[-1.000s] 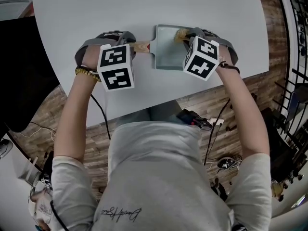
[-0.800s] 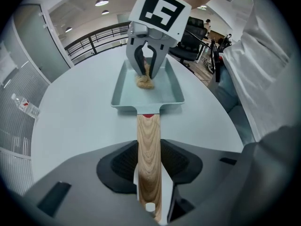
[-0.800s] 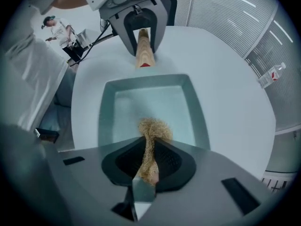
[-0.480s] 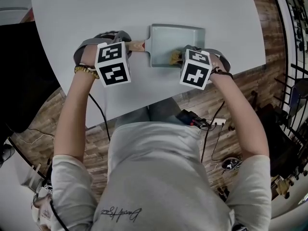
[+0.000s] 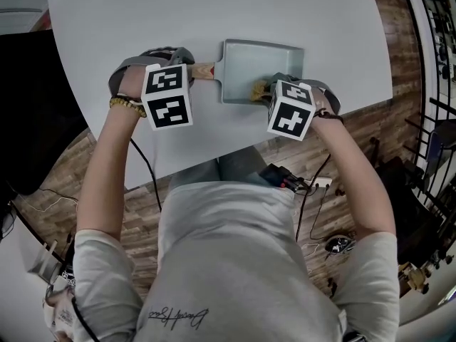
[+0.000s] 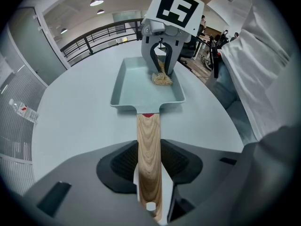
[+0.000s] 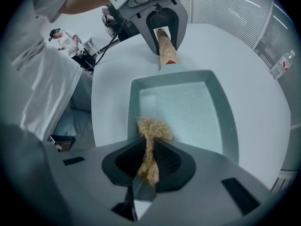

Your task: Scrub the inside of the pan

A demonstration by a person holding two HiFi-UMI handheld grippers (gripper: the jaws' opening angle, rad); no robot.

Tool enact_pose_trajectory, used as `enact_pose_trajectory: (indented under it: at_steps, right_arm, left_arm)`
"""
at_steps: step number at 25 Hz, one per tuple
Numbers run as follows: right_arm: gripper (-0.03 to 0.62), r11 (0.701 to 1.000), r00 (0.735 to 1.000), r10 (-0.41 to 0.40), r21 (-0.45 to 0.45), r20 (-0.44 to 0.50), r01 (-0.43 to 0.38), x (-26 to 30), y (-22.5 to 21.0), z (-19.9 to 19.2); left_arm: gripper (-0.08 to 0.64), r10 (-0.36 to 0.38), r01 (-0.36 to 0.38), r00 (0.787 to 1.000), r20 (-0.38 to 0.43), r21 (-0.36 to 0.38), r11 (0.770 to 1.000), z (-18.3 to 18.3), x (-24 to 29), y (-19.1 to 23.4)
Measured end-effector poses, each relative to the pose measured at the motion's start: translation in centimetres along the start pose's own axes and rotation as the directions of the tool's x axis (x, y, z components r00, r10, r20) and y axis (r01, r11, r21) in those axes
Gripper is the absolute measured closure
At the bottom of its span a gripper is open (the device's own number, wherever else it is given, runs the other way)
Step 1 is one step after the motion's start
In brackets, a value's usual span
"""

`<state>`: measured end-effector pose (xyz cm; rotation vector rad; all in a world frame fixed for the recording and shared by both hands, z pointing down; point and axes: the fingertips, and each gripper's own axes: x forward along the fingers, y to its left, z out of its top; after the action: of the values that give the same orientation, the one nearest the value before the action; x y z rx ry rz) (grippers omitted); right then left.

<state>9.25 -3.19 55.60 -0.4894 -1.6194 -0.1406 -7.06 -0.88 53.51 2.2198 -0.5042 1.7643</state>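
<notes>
A rectangular pale grey-green pan (image 5: pixel 260 66) lies on the white table, its wooden handle (image 5: pixel 204 70) pointing left. My left gripper (image 5: pixel 191 68) is shut on that handle (image 6: pixel 148 154), with the pan (image 6: pixel 136 86) straight ahead of it. My right gripper (image 5: pixel 268 90) is shut on a tan fibre scrubber (image 5: pixel 258 87). The scrubber (image 7: pixel 151 130) rests on the pan's floor (image 7: pixel 181 107) at the near side, by the near rim. The right gripper (image 6: pixel 162 62) faces the left one (image 7: pixel 162 29) across the pan.
The round white table's near edge (image 5: pixel 214 159) runs just below the grippers, with wooden floor and cables (image 5: pixel 313 184) beyond it. The person's torso is close behind the edge. A black railing (image 5: pixel 434 63) stands to the right.
The right gripper has drawn the scrubber from the pan's far side to its near side, toward the person. The left gripper still holds the handle in the same place.
</notes>
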Motion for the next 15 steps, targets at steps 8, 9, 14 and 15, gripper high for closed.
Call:
enact_pose_trajectory:
  at_steps: [8,9,14,15]
  right_arm:
    - [0.523,0.992,0.992,-0.126,0.005,-0.027,0.126,-0.9,-6.0,-0.9]
    - [0.523,0.989,0.989,-0.145,-0.003,-0.036,0.145,-1.1,-6.9,-0.9]
    - [0.523,0.979,0.977,-0.204,-0.035,-0.065,0.202,-1.6,-9.1,-1.3]
    - [0.523,0.977,0.976,-0.212,-0.031,-0.058,0.210,-1.7,-9.3,-1.3]
  left_arm:
    - [0.405,-0.015,0.016,1.000,-0.013,0.030,0.999,-0.3,-0.2,-0.8]
    - [0.405,-0.015,0.015,1.000,-0.012,0.030,0.999,-0.3,-0.2,-0.8]
    - [0.405,-0.005,0.005,1.000,-0.002,0.025,1.000,-0.1,-0.3,-0.7]
    - [0.405,-0.002,0.002,1.000,-0.003,0.024,1.000,-0.1,-0.3,-0.7]
